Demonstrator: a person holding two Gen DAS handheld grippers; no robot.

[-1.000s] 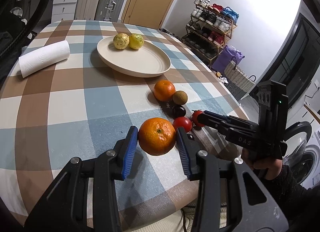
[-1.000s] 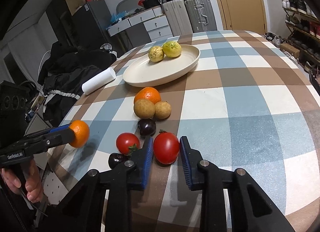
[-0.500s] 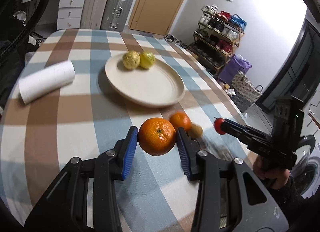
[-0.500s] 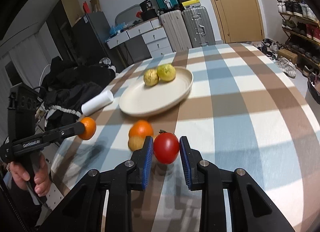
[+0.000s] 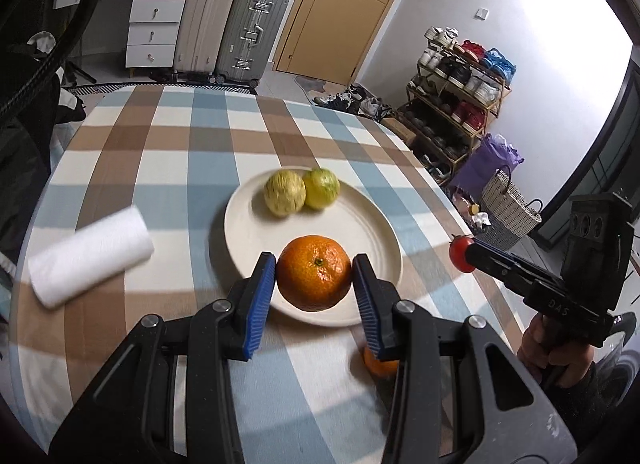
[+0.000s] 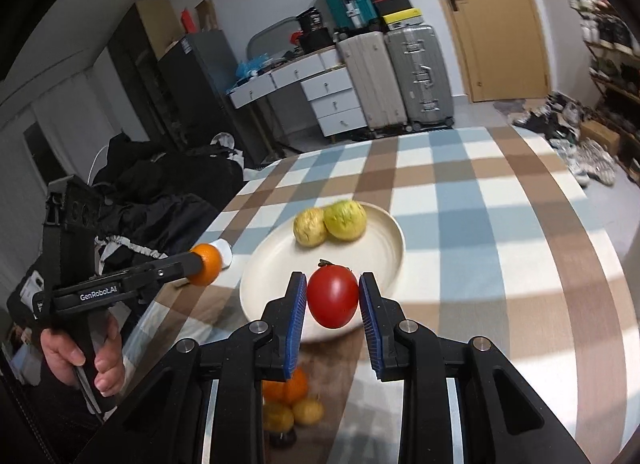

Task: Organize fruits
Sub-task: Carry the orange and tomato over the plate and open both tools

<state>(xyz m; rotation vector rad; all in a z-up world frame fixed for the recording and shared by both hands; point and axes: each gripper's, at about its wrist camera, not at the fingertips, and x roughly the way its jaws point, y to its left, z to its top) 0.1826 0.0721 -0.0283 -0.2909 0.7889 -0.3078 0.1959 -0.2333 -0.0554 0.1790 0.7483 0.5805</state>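
Both loads have left the checked desk [image 5: 168, 152] within the last second. The left gripper [image 5: 314, 280], clamped on a round orange mandarin [image 5: 314, 278], and the right gripper [image 6: 333, 298], clamped on a glossy red tomato [image 6: 333, 296], now hang over the cream round plate [image 5: 376, 232]; release seems next.

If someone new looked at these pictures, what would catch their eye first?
Probably the bright orange clamped in the left gripper and the red tomato clamped in the right gripper, both held above the near side of the cream plate. Two yellow-green fruits already sit touching at the plate's far side.
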